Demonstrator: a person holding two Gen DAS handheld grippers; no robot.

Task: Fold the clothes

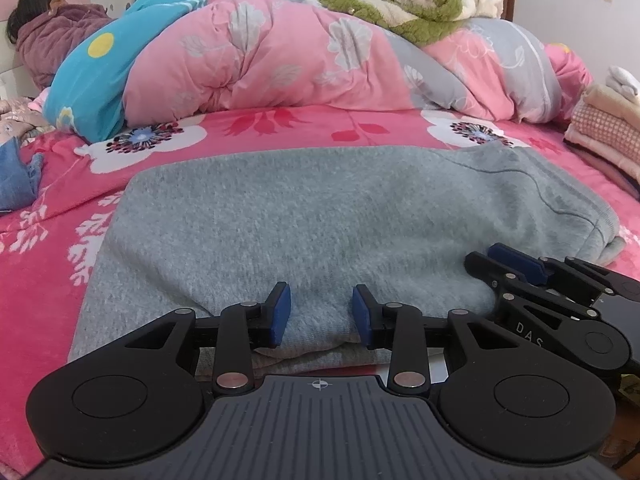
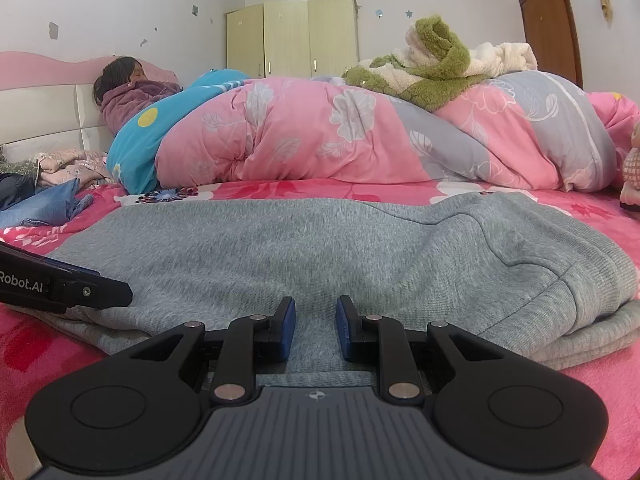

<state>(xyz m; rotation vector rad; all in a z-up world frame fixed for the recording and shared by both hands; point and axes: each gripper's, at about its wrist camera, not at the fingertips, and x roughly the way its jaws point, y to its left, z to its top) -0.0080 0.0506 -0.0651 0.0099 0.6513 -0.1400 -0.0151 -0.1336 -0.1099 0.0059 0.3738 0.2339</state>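
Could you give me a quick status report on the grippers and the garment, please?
Left gripper and right gripper both open, straddling near edge of grey sweatshirt. Sweatshirt partly folded on the pink floral sheet. Nothing in the way; quilt lies behind.

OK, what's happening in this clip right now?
A person with two handheld grippers is folding a grey sweatshirt laid on a pink floral bed. The left gripper and right gripper sit side by side at the garment's near edge, both open, with fabric bunched between the fingers. Neither has clamped yet.
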